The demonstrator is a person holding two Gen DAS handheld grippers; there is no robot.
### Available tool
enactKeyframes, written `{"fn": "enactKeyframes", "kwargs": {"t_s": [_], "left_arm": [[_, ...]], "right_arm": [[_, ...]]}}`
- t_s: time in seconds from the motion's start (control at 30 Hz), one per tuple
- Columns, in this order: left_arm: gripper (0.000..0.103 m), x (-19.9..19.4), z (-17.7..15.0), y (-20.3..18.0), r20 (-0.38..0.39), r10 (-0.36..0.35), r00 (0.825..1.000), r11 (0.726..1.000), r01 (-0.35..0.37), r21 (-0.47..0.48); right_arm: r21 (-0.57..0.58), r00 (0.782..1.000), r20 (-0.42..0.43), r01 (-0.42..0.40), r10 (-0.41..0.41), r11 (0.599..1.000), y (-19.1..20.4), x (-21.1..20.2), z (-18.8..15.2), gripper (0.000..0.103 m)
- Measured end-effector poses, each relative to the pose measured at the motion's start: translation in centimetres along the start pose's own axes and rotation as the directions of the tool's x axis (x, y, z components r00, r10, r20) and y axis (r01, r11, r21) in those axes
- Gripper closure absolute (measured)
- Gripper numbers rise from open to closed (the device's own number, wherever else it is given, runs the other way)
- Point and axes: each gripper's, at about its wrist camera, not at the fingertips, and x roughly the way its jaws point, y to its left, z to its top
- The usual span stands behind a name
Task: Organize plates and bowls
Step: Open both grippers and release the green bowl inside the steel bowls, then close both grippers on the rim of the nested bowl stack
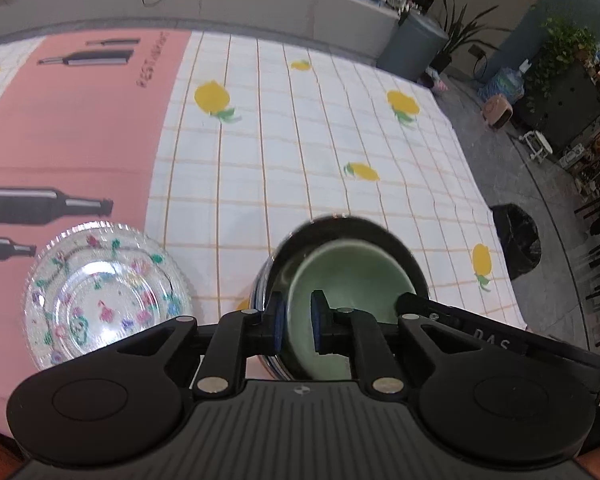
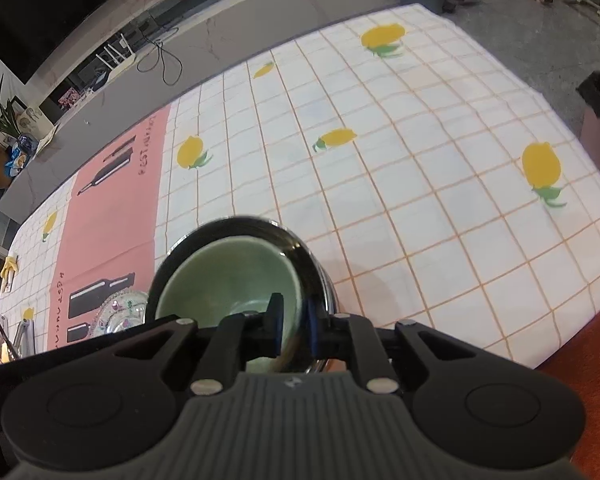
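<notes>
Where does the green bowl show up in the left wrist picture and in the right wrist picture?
Left wrist: green bowl sits low centre, nested in the dark bowl, left gripper clamped on the rims.
Right wrist: green bowl sits low, left of centre, right gripper clamped on the rims.
Shared landmark: the floral glass plate, at far lower left in the right view.

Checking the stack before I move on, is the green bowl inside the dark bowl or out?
Inside. The green bowl sits nested within the dark bowl, whose rim rings it in both wrist views.
</notes>
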Motion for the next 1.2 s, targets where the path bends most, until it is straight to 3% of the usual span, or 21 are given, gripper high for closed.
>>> {"fn": "enactKeyframes", "kwargs": {"t_s": [0.37,0.6,0.73,0.9,1.2], "left_arm": [[0.073,-1.9,0.2,-0.3,0.075,-0.037,0.997,0.999,0.035,0.022],[0.046,-3.3,-0.1,0.2,0.157,-0.063,0.986,0.997,0.054,0.059],[0.036,-3.3,-0.4,0.9,0.172,-0.072,0.983,0.997,0.066,0.041],[0.032,-2.3,-1.1,2.7,0.153,-0.080,0.985,0.995,0.088,-0.044],[0.031,0.0,-2.1,4.4,0.115,-0.144,0.983,0.977,0.160,-0.140]], "right_arm": [[-0.017,0.997,0.072,0.004,-0.003,1.000,0.3,-2.2,0.4,0.072],[-0.005,0.996,0.094,0.001,0.000,1.000,-0.2,-2.5,0.1,0.059],[0.024,0.993,0.115,0.009,-0.012,1.000,-0.9,-2.4,-0.1,0.041],[0.073,0.996,0.090,-0.004,-0.003,0.997,-1.8,-1.5,-0.5,0.032],[0.128,0.999,0.026,-0.038,0.035,0.991,-2.8,0.9,-1.5,0.028]]}}
